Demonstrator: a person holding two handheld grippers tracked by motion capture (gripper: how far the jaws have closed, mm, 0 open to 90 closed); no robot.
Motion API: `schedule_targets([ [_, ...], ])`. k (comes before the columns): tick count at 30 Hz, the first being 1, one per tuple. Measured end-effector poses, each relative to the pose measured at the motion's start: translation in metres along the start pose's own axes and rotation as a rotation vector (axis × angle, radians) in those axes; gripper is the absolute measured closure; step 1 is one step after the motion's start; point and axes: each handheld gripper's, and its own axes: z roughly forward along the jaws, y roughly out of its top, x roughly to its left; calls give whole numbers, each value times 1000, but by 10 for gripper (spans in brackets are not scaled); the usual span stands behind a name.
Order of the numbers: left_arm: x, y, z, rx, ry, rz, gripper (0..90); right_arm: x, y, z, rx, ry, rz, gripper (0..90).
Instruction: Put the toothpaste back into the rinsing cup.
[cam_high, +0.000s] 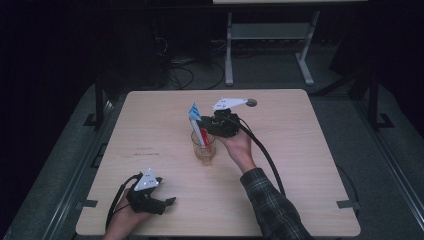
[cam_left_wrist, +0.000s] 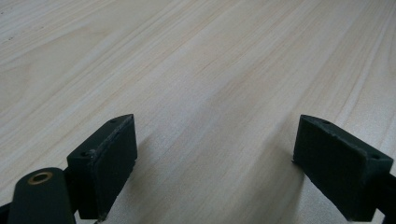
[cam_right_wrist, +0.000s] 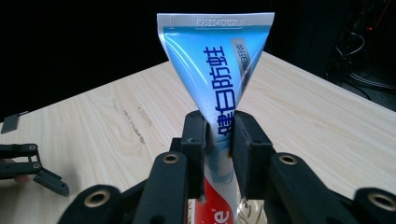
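A blue, white and red toothpaste tube stands crimped end up in a clear glass near the middle of the wooden table. My right gripper reaches it from the right and is shut on it. In the right gripper view both pads press the tube just below its flared blue top, at my right gripper. My left gripper rests near the table's front left edge. Its jaws stand wide open over bare wood, with nothing between them at my left gripper.
A black cable trails from the right gripper along the sleeved forearm. A small grey round fitting sits at the table's far edge. Beyond the table stand a white desk frame and loose cables on the floor.
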Motion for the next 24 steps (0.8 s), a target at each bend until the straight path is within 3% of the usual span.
schedule_targets([
  [10, 0, 0, 0, 0, 1, 0, 128, 0, 2, -4, -7, 1, 6, 579],
  [24, 0, 0, 0, 0, 0, 0, 128, -11, -1, -23, -3, -44, 21, 442],
])
